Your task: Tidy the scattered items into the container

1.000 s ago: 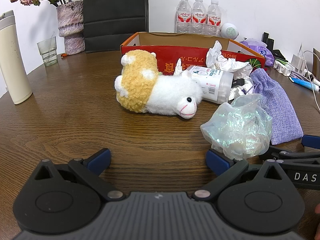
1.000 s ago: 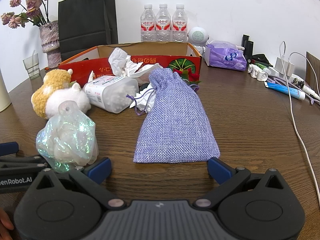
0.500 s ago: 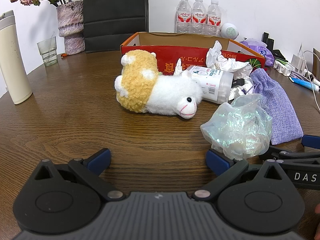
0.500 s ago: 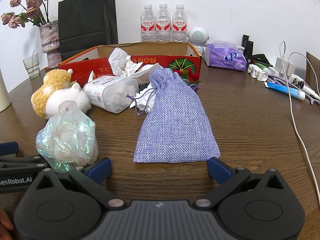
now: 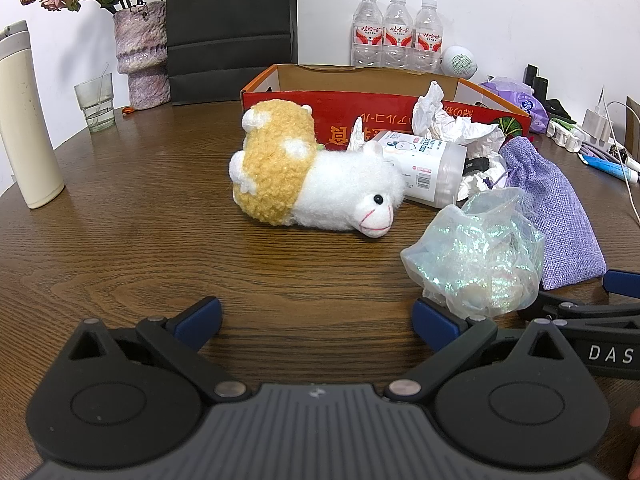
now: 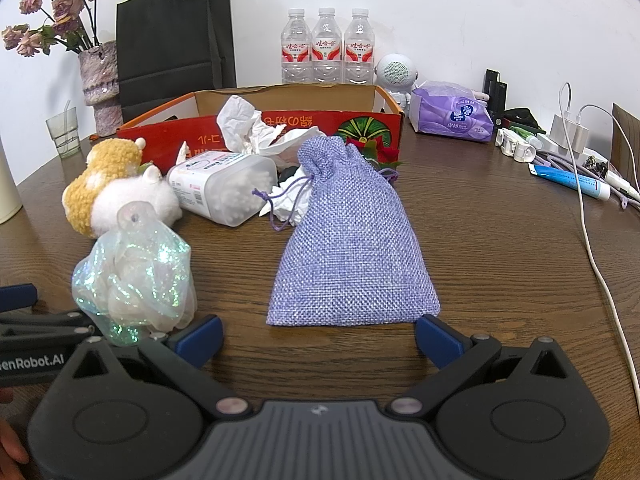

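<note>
A red cardboard box (image 5: 360,106) (image 6: 256,136) stands open at the back of the wooden table. In front of it lie a yellow-and-white plush sheep (image 5: 308,176) (image 6: 116,188), a clear tub of cotton swabs (image 5: 424,164) (image 6: 224,184), crumpled white paper (image 5: 448,120) (image 6: 256,128), a purple burlap pouch (image 5: 556,216) (image 6: 352,240) and a crumpled iridescent bag (image 5: 476,256) (image 6: 136,276). My left gripper (image 5: 316,316) is open and empty, with the iridescent bag by its right finger. My right gripper (image 6: 318,330) is open and empty just before the pouch's bottom edge.
Three water bottles (image 5: 396,36), a black paper bag (image 5: 232,28), a vase of dried flowers (image 5: 140,60), a glass (image 5: 94,106) and a cream flask (image 5: 28,120) stand around the back and left. Tissues (image 6: 452,118), cables (image 6: 592,216) and a tube (image 6: 572,180) lie at right.
</note>
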Available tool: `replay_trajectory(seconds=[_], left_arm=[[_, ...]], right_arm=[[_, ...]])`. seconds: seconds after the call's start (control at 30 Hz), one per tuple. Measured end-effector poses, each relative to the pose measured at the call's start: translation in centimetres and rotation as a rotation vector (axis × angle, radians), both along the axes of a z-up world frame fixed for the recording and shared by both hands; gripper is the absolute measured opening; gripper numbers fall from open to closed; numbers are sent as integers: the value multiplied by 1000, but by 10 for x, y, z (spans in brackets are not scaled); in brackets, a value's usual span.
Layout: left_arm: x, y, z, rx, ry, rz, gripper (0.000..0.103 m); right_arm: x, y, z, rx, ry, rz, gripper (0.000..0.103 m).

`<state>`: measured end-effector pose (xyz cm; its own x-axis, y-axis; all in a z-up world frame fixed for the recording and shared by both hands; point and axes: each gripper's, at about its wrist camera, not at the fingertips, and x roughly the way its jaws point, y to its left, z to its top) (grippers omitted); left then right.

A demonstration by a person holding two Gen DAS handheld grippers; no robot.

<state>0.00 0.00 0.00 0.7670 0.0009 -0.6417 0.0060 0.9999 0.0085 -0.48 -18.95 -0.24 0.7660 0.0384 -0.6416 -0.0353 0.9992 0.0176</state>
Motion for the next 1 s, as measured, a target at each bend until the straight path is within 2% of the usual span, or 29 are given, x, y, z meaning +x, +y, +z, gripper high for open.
replay_trajectory(seconds=[1.0], left_arm=[[-1,1,0,-3,0,-1,103]], right_arm=[[4,2,-1,-1,-1,-12,103]])
